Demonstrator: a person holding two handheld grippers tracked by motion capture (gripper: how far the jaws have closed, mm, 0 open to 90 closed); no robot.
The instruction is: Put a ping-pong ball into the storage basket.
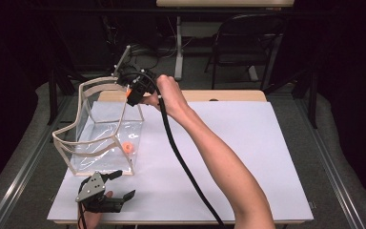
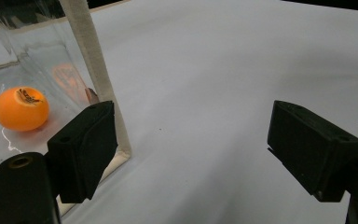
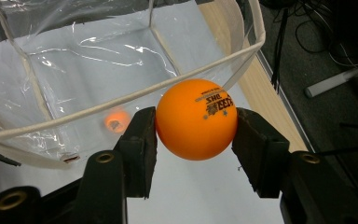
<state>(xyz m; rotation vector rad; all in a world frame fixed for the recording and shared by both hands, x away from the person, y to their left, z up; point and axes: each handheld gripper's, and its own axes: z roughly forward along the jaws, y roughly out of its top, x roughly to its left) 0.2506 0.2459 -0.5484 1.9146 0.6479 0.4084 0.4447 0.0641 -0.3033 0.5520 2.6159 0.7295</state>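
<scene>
My right gripper [image 3: 196,123] is shut on an orange ping-pong ball [image 3: 196,119], held just outside the top rim of a clear plastic bag with beige trim [image 1: 100,129]. From above, that gripper [image 1: 132,93] hovers over the bag's far right corner, the ball a small orange spot [image 1: 129,89]. A second orange ball [image 1: 128,148] lies on the bag's floor; it also shows through the clear wall [image 2: 21,108]. My left gripper [image 1: 119,183] rests open on the white sheet in front of the bag, nothing between its jaws, one fingertip [image 2: 86,149] beside the bag's corner trim [image 2: 95,70].
A white sheet [image 1: 228,143] covers the wooden table [image 1: 228,95]. A black cable [image 1: 186,167] trails from the right gripper along the forearm. A folding chair [image 1: 248,43] and a table leg [image 1: 178,47] stand on the dark floor beyond the table.
</scene>
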